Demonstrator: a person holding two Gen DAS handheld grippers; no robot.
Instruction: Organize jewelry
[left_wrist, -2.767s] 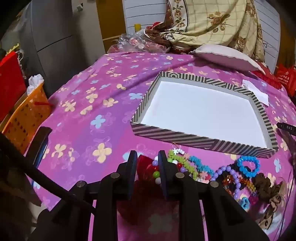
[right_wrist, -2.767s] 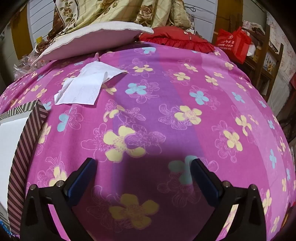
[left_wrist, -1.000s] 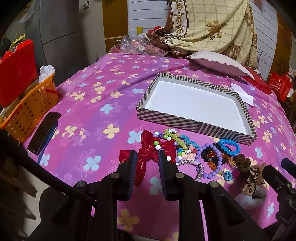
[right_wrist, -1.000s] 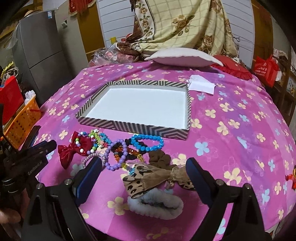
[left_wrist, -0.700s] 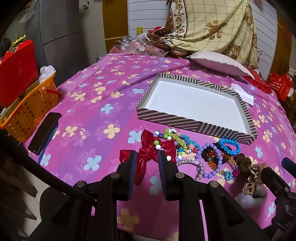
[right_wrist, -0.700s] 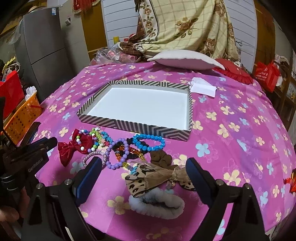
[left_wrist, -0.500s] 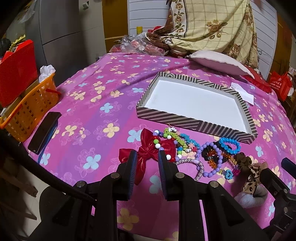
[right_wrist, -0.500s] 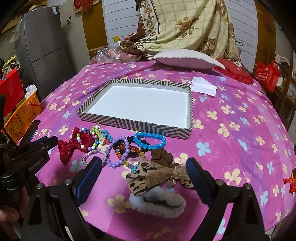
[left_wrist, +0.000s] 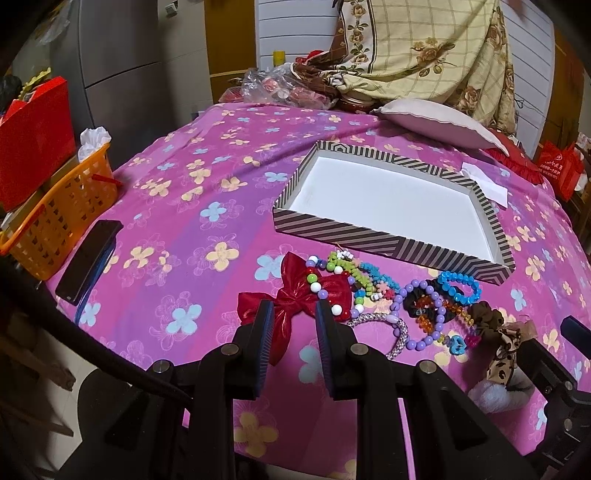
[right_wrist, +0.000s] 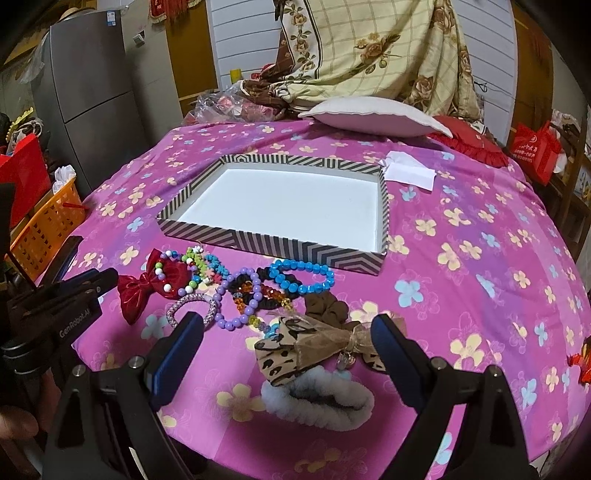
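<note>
Both views have pulled well back since the earliest frames: the whole spread of jewelry now shows, where before the lenses sat low over the flowered cloth.

Left wrist view: the left gripper (left_wrist: 291, 308) hangs with a narrow gap, grasping nothing. Just ahead of its tips lies the red bow (left_wrist: 295, 291), soft satin and feather-light; I'd pinch it at the centre knot. Right of that sit the purple bead bracelet (left_wrist: 424, 314) and blue bead bracelet (left_wrist: 460, 288), hard, round, likely slippery, so take one strand across the beads. The striped box (left_wrist: 391, 240) waits empty beyond.

Right wrist view: the right gripper (right_wrist: 284, 339) stands spread wide, released, with the leopard bow (right_wrist: 295, 350) between its fingers but untouched. The white fluffy scrunchie (right_wrist: 317, 404) lies nearest, squashy and easy to grip anywhere. Over the last second, nothing shifts.
</note>
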